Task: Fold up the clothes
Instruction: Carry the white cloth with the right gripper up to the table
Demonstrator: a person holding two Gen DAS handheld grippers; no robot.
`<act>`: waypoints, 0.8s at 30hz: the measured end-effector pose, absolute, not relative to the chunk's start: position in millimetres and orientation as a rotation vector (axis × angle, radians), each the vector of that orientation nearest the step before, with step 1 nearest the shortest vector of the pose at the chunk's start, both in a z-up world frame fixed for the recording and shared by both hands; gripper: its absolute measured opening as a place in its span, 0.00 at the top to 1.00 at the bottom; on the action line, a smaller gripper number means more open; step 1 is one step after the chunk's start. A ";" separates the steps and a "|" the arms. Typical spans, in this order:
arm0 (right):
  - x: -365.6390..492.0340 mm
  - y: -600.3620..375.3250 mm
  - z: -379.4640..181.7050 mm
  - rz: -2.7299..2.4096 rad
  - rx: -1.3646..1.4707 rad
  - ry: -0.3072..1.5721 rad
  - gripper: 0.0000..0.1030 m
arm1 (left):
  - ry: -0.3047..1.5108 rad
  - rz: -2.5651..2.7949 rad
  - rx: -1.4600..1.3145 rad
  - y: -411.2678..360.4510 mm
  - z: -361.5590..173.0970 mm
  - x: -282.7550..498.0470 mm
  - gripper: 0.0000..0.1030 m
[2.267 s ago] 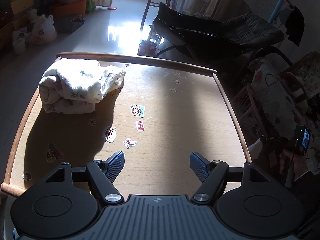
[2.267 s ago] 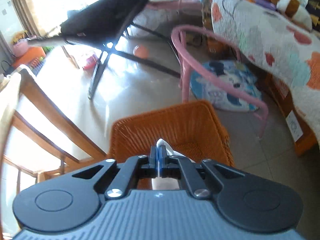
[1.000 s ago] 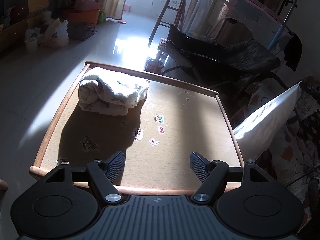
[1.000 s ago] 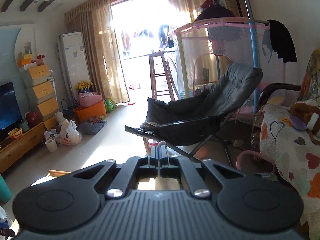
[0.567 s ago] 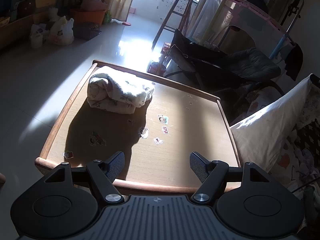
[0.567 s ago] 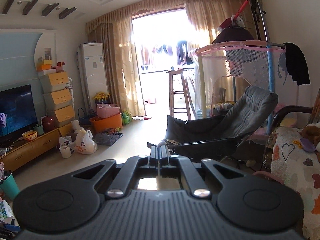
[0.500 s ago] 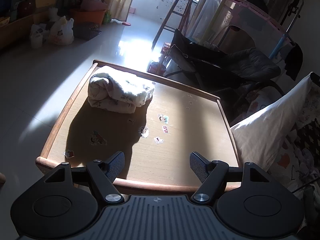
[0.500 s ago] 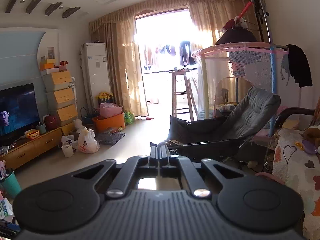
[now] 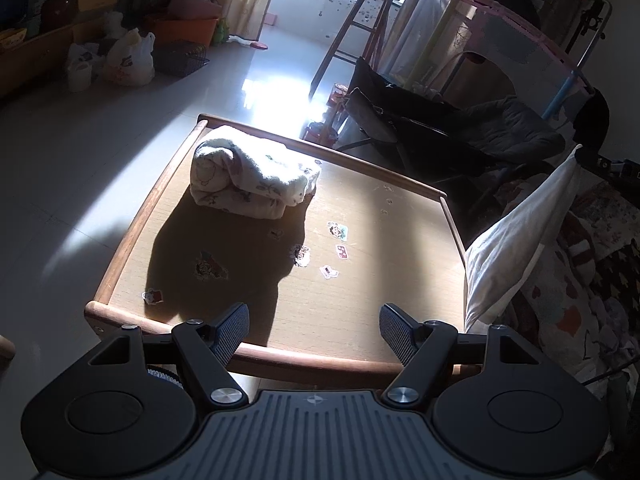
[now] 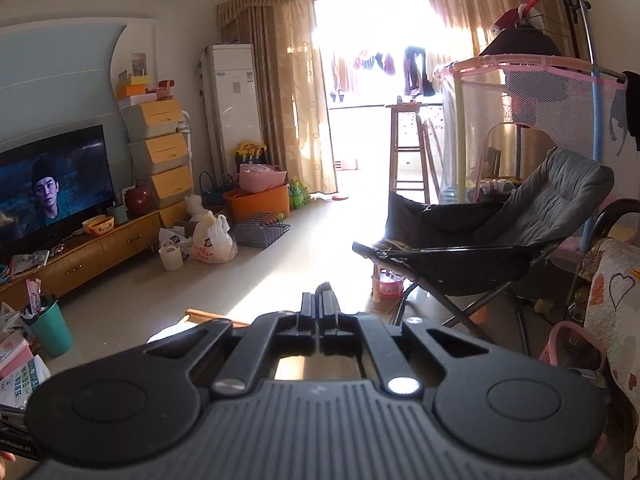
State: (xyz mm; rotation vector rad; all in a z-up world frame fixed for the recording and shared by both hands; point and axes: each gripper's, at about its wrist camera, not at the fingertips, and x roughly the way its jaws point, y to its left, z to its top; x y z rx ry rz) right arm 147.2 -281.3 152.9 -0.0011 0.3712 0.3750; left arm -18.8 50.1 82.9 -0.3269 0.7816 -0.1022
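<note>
White cloth [image 9: 516,236] hangs limp, light, right of table [image 9: 360,280], pinched at top by right gripper [image 10: 320,300]; left gripper [image 9: 314,332] wide open, empty; grip free corner.

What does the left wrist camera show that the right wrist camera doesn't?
Only the left view shows the wooden table top with its stickers, the folded printed garment on its far left corner, the open left gripper, and the white cloth hanging beside the table. Only the right view shows the television, the white standing unit and the right gripper, shut. Both show the dark folding chair and the wooden stool.
</note>
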 end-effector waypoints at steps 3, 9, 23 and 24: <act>157.0 -264.4 139.0 0.400 -0.011 0.417 0.98 | 0.788 -0.101 -0.329 51.7 80.9 -18.4 0.28; 169.1 -234.5 109.1 0.422 -0.028 0.504 0.98 | 0.810 -0.106 -0.324 50.6 75.2 -13.5 0.28; 193.2 -172.4 55.7 0.431 -0.046 0.687 0.98 | 0.848 -0.107 -0.317 49.1 61.1 3.3 0.28; 196.5 -169.1 57.7 0.422 -0.041 0.692 0.98 | 0.852 -0.108 -0.314 48.2 60.1 5.9 0.28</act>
